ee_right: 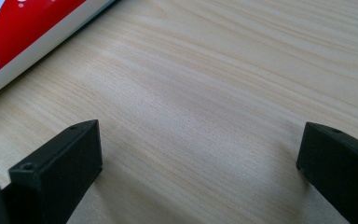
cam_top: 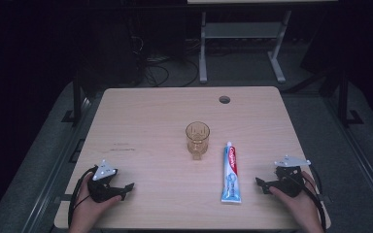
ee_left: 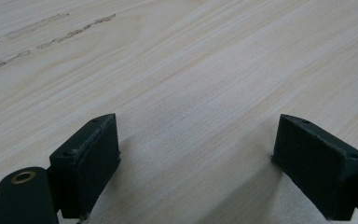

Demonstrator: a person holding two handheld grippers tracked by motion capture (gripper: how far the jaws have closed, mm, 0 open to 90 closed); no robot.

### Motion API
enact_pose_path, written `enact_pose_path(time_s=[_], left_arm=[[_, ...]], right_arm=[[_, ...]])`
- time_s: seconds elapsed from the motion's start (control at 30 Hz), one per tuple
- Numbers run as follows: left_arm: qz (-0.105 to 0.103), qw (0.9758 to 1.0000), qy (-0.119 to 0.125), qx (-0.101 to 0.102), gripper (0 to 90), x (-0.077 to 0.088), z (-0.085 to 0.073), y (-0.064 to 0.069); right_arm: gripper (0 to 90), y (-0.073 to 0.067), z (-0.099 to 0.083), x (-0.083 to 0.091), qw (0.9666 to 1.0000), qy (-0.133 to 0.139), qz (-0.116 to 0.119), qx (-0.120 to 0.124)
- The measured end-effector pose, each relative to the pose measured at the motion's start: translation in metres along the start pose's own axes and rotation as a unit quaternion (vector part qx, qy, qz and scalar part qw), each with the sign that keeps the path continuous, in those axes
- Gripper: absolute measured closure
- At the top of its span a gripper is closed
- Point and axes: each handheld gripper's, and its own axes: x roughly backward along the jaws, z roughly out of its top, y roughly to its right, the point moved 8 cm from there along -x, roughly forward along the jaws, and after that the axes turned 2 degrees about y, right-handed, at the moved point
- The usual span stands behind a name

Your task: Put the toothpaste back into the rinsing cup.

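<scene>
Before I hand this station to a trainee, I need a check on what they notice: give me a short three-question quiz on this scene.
1. True or false: the toothpaste tube stands inside the glass cup.
2. Which gripper is nearer the tube? A left gripper B right gripper
3. Fill in: both grippers' jaws are ____.

Key: 1 false, it lies flat on the table beside the cup. 2 B. 3 open.

left tool (cam_top: 126,187) black, grey plate | right tool (cam_top: 259,181) black, cabled
</scene>
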Motion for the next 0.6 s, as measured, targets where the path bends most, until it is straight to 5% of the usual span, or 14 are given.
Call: enact_pose_path(time_s=[0.23,0.47,0.6], left_arm=[[0.0,1.0,0.0,0.0,13.4,0.0,0.0,0.0],[0.0,1.0,0.0,0.0,13.4,0.0,0.0,0.0],[0.0,1.0,0.0,0.0,13.4,0.0,0.0,0.0]], right_arm=[[1.9,0.001,0.0,0.001,1.0,0.002,0.001,0.002],[39.2,-0.002,-0.001,0.013,0.9999,0.012,-0.004,-0.003],[49.9,-0.003,0.003,0.018,0.9998,0.016,0.006,-0.007]])
